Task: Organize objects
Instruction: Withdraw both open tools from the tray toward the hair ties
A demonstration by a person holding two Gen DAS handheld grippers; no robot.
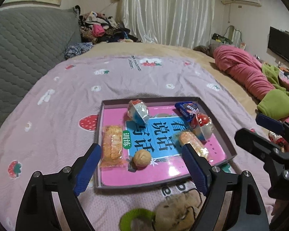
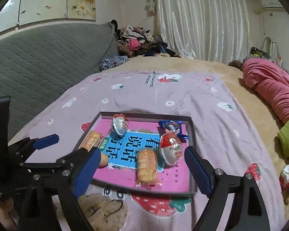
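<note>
Plush toy sits right under the wide-open, empty left gripper. Just past its fingers: shallow box lid holding wrapped biscuits, walnut, blue cookie pack. Right gripper gapes empty over another biscuit pack; book cover's Chinese lettering unreadable to me.

— In the shallow tray: two orange wrapped cakes, two egg-shaped capsules
— Plus a blue snack packet at the far corner, a walnut near the front
</note>
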